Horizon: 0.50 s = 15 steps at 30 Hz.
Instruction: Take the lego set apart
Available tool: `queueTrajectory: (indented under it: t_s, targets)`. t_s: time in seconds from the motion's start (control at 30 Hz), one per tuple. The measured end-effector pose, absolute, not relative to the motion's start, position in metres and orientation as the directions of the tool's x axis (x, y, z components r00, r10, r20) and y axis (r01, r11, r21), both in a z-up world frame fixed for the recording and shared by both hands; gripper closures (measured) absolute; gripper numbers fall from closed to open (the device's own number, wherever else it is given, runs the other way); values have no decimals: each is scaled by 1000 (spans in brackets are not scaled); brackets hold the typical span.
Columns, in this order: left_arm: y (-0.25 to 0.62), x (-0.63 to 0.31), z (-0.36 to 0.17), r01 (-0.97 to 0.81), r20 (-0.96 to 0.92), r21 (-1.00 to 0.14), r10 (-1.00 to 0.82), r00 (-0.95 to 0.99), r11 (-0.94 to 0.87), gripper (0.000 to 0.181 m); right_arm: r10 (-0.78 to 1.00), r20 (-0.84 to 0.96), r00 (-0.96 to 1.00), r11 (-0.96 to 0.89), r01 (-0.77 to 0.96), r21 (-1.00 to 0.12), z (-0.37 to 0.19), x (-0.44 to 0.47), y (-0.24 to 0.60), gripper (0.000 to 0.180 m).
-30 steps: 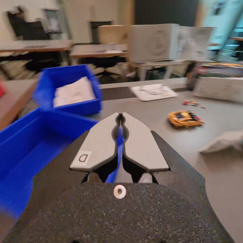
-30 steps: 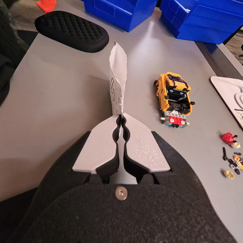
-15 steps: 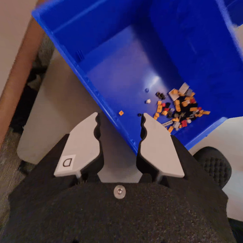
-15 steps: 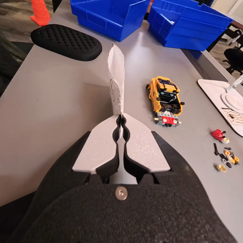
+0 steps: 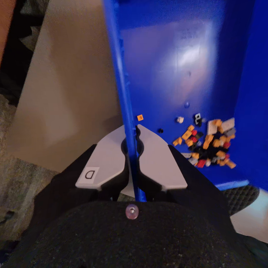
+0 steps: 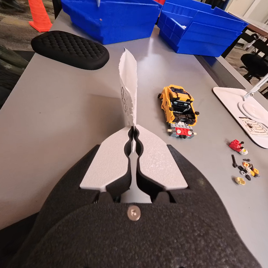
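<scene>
From where I sit this looks like an office or lab workroom. A plain grey surface (image 6: 65,116) carries blue plastic storage bins (image 6: 116,23) at 12 o'clock and a black textured pad (image 6: 69,50) at 10. An orange cone (image 6: 39,16) stands on patterned carpet (image 6: 13,30) at 11, and a black swivel chair (image 6: 255,65) sits at 2 on wood-look flooring.
</scene>
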State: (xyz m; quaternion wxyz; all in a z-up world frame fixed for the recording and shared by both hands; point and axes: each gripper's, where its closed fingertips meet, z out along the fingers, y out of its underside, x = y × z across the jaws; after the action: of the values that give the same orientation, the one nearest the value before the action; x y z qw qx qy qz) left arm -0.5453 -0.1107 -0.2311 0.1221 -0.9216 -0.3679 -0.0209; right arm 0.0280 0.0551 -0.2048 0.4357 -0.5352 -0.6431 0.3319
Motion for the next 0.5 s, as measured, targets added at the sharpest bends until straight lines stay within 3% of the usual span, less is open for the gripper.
queueTrajectory:
  t_s: [0.2,0.5]
  targets:
    - [-106,-539,-215,616,129,-262,606,785,-743,175,980,196,-46,198,403,-894,-206,28,56,180]
    - [-61,-502,-126,352,10,-533,410,912,-770,175,981,190,-44,191,411,-892,-207,27,57,180]
